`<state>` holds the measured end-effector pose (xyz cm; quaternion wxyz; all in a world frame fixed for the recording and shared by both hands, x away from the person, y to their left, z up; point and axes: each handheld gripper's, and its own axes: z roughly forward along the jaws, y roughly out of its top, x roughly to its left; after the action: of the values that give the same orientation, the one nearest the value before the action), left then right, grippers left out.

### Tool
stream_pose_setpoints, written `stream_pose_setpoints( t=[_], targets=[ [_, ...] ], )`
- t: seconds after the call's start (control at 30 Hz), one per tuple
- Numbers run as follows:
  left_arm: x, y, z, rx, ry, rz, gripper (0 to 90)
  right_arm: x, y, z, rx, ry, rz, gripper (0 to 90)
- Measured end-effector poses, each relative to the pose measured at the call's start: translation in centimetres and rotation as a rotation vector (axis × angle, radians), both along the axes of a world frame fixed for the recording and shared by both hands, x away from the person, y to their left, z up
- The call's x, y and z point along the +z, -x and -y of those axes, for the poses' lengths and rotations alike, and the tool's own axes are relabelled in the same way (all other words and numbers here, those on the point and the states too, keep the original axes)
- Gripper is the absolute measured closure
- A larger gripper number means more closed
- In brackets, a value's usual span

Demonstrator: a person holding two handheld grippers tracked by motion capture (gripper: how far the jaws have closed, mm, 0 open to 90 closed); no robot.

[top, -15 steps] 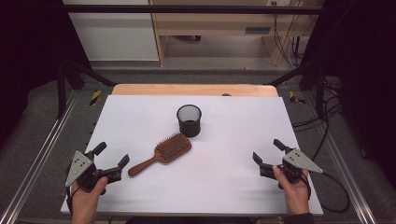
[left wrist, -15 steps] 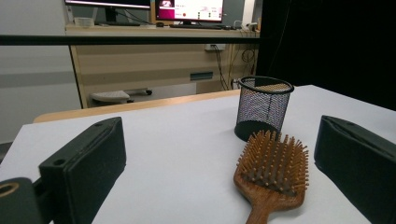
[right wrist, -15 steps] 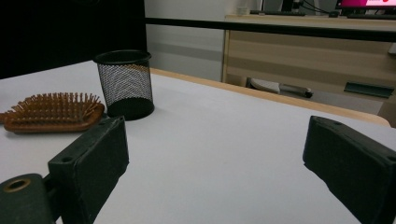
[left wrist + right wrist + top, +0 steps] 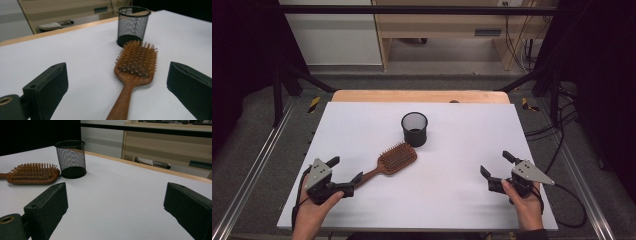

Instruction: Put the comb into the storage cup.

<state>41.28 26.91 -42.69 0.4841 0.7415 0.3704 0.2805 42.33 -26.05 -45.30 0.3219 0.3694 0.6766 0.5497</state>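
A brown wooden hairbrush (image 4: 397, 157) lies bristles up on the white table (image 4: 452, 150), with its handle pointing toward the near left. Just behind its head stands a black mesh cup (image 4: 414, 128), upright. My left gripper (image 4: 346, 169) is open at the handle's end. In the left gripper view the hairbrush (image 4: 136, 60) runs up between the wide jaws of that gripper (image 4: 118, 77) without touching either, and the cup (image 4: 133, 25) is beyond it. My right gripper (image 4: 495, 163) is open and holds nothing at the near right. Its own view shows the gripper (image 4: 115, 200), the hairbrush (image 4: 32, 173) and the cup (image 4: 71, 157) far to the left.
A wooden strip (image 4: 419, 96) borders the table's far edge, with a wooden bench (image 4: 447, 30) on the floor beyond. Metal rails (image 4: 259, 160) run along both sides of the table. A cable (image 4: 569, 202) trails from the right gripper off the table's right edge.
My left gripper has slid right and a little forward, up to the hairbrush handle. The right gripper has hardly moved.
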Motion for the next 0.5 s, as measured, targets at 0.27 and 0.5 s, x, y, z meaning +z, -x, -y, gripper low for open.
stream_pose_setpoints(
  t=[0.27,0.5],
  targets=[
    [1.4,-2.3,2.1,-0.073,-0.108,-0.119,3.5,-0.1,-0.1,-0.4,0.009,0.014,-0.018,5.2],
    [1.7,-4.4,3.2,-0.095,-0.183,-0.169,4.0,-0.4,-0.1,-0.7,0.015,0.024,-0.045,4.9]
  ],
)
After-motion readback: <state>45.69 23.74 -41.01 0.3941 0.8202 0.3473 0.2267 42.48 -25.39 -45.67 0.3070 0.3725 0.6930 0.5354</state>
